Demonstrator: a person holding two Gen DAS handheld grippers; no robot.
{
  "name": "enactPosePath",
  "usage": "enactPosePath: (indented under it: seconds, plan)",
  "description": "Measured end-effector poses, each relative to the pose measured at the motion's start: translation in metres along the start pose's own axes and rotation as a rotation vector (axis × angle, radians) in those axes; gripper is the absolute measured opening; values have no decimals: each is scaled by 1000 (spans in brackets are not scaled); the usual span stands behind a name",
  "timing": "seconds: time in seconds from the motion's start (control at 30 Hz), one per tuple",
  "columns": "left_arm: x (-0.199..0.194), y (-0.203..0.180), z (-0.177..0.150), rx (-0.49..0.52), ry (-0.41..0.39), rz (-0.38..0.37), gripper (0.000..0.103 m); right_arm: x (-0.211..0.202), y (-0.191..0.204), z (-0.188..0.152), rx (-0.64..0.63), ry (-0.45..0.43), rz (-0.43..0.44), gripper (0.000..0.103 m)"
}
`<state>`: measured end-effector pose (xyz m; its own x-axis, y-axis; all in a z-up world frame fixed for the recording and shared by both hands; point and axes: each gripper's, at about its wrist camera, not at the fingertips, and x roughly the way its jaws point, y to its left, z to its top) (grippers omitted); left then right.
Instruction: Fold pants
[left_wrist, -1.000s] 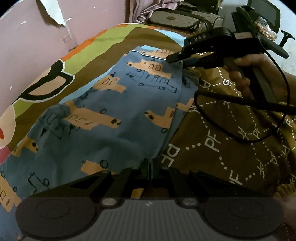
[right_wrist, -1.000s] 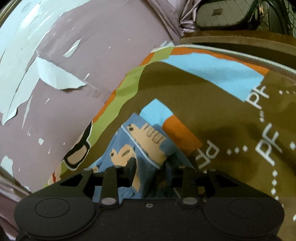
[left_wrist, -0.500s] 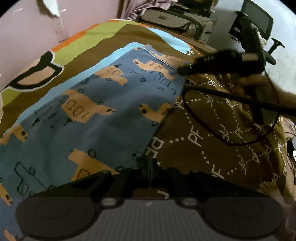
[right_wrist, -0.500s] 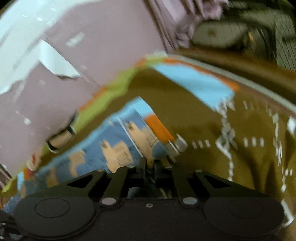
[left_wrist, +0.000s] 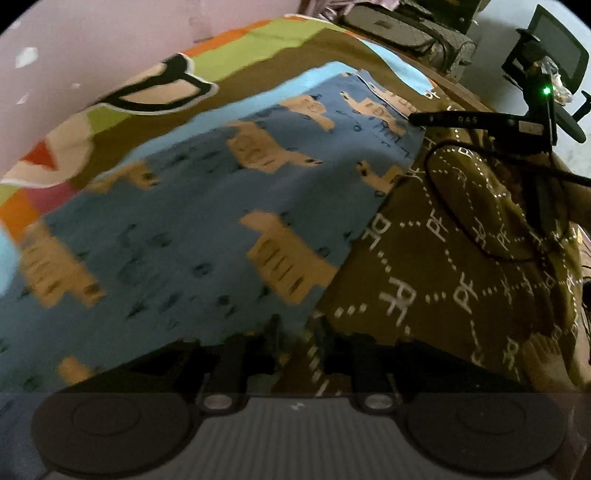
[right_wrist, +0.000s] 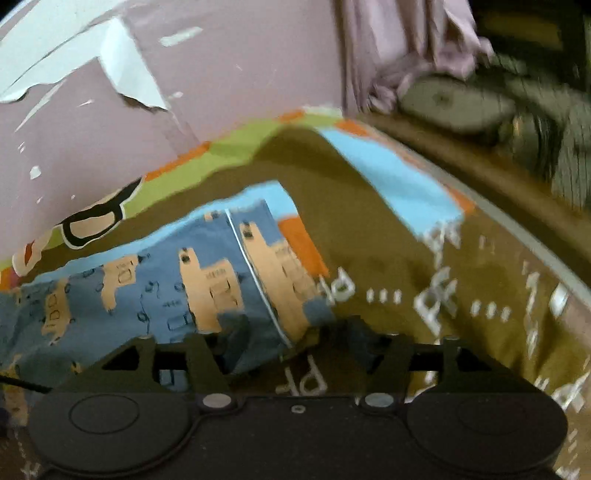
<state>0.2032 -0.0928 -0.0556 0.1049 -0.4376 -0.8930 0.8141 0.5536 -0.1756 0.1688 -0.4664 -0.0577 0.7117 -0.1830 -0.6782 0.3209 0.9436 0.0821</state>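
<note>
Pants (left_wrist: 207, 206) released, lying flat on the bed cover (left_wrist: 461, 280).
A second ago both grippers pinched the blue cloth; now the left gripper (left_wrist: 295, 328) jaws are opening at its near edge, and the right gripper (right_wrist: 291, 332) jaws are opening, spread wide over the far corner, pads off the fabric.

The brown bedspread (left_wrist: 443, 288) carries white letters "PF", repeated many times and joined by dotted lines; the same letters show on it in the right wrist view. The right gripper (left_wrist: 412, 119) has small letters "DAS" on its black side. No other text is readable.
</note>
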Motion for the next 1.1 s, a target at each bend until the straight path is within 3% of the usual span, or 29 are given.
enactPosePath:
  seconds: [0.07,0.17,0.23,0.3,0.47,0.5,0.57,0.63,0.7,0.87,0.97,1.03,1.07,1.1]
  plan:
    - [-24,11,-7,-9,-50,35,64,-5,10,10,-91,-40,43,88]
    - [-48,40,-10,-43,-112,117,66,-5,30,28,-223,-110,104,93]
    - [-52,62,-4,-87,-156,220,66,1,45,44,-257,-109,207,94]
    - [-49,88,5,-163,-198,264,64,9,61,55,-279,-90,291,94]
    - [-15,142,39,-284,-140,334,42,29,94,47,-251,-15,451,90]
    - [-10,147,43,-279,-123,344,28,31,98,42,-252,1,460,89]
    - [-2,156,50,-291,-105,386,12,35,103,32,-253,30,477,89]
    - [0,160,51,-312,-107,392,10,34,104,23,-261,48,474,88]
    - [6,155,50,-268,-82,423,10,35,104,14,-281,54,437,88]
    - [10,132,54,-210,-74,529,16,38,82,1,-235,49,283,89]
    - [-1,104,65,-141,-151,504,20,24,53,1,-145,27,245,92]
    - [-4,84,79,-91,-211,420,42,13,31,-1,-73,7,214,98]
    - [-3,72,90,-66,-250,369,62,10,21,-3,-35,6,198,98]
    - [1,60,100,-47,-287,331,67,7,10,-5,7,9,187,98]
